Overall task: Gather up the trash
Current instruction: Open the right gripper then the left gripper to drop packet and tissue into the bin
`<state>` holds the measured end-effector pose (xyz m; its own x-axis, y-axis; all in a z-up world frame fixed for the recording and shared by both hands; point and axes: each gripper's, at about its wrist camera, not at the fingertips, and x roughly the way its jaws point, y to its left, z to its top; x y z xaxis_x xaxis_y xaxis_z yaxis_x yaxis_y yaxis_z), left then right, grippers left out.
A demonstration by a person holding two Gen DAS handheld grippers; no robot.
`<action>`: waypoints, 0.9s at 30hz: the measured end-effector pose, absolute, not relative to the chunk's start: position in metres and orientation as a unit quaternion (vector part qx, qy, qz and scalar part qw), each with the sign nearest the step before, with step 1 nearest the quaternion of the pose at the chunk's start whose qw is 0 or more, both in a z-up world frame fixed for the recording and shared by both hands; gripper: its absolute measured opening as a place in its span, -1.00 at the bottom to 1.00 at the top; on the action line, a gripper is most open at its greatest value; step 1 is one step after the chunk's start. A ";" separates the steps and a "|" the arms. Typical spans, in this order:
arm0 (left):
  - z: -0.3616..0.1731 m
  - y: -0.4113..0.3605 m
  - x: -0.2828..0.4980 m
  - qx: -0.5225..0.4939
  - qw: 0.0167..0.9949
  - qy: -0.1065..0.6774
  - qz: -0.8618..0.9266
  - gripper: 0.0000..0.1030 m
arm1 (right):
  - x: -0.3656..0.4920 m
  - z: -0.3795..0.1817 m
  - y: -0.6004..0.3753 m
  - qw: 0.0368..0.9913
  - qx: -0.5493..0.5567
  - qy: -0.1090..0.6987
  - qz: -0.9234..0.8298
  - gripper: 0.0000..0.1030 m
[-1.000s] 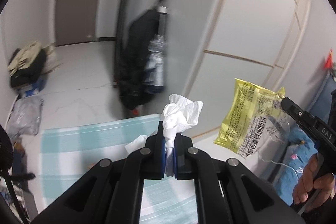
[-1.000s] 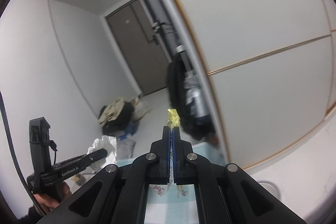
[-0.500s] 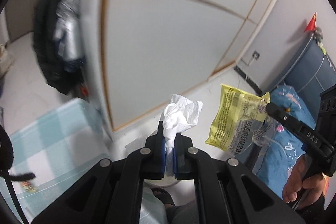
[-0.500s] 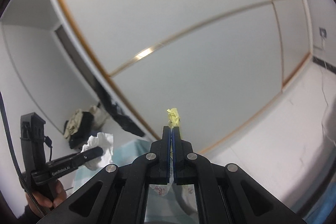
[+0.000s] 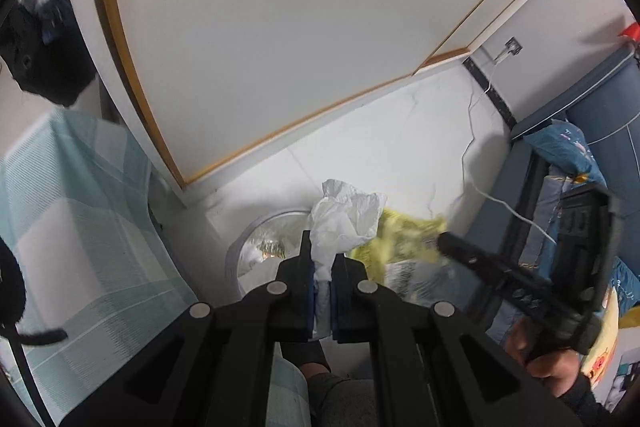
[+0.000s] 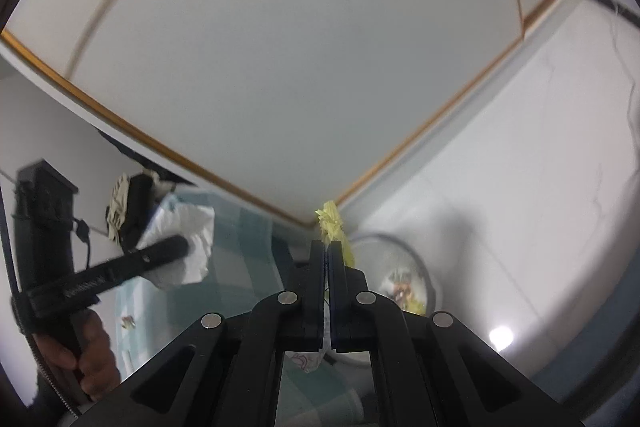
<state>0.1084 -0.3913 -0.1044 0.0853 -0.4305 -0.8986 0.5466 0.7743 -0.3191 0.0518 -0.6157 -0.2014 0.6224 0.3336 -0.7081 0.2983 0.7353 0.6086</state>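
Note:
My left gripper (image 5: 323, 269) is shut on a crumpled white tissue (image 5: 344, 223) and holds it above a round white trash bin (image 5: 256, 251) on the floor. The bin holds food scraps and wrappers. My right gripper (image 6: 329, 255) is shut on a yellow snack bag (image 6: 334, 227); in the left wrist view the bag (image 5: 404, 243) hangs blurred just right of the tissue, over the bin's right side. The bin also shows in the right wrist view (image 6: 400, 279), below and right of my fingers. The left gripper with the tissue (image 6: 180, 247) shows at the left there.
A table with a teal checked cloth (image 5: 72, 227) stands left of the bin. White cabinet doors with wood trim (image 5: 280, 27) rise behind it. A blue bed with a pillow (image 5: 568, 155) is at the right, with a white cable (image 5: 472, 131) across the floor.
Both grippers have swung right from the table and tilted down toward the floor. The trash bin has come into view below them. Both still hold their trash.

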 end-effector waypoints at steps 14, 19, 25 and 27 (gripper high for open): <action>-0.133 -0.410 0.109 0.067 0.704 0.633 -0.316 -0.96 | 0.077 -0.298 -0.615 0.762 0.393 0.513 0.028 -0.74; -0.142 -0.410 0.112 0.068 0.694 0.644 -0.316 -0.96 | 0.070 -0.293 -0.618 0.768 0.390 0.506 0.026 -0.41; -0.152 -0.412 0.111 0.073 0.678 0.661 -0.312 -0.96 | 0.064 -0.294 -0.625 0.764 0.398 0.507 0.030 -0.21; -0.155 -0.415 0.111 0.074 0.674 0.667 -0.309 -0.96 | 0.059 -0.293 -0.628 0.763 0.402 0.506 0.025 -0.20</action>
<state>0.1109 -0.4146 -0.1548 -0.0811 -0.3179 -0.9447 0.5159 0.7976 -0.3127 0.0588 -0.6284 -0.2933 0.4859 0.4446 -0.7525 0.3692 0.6760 0.6377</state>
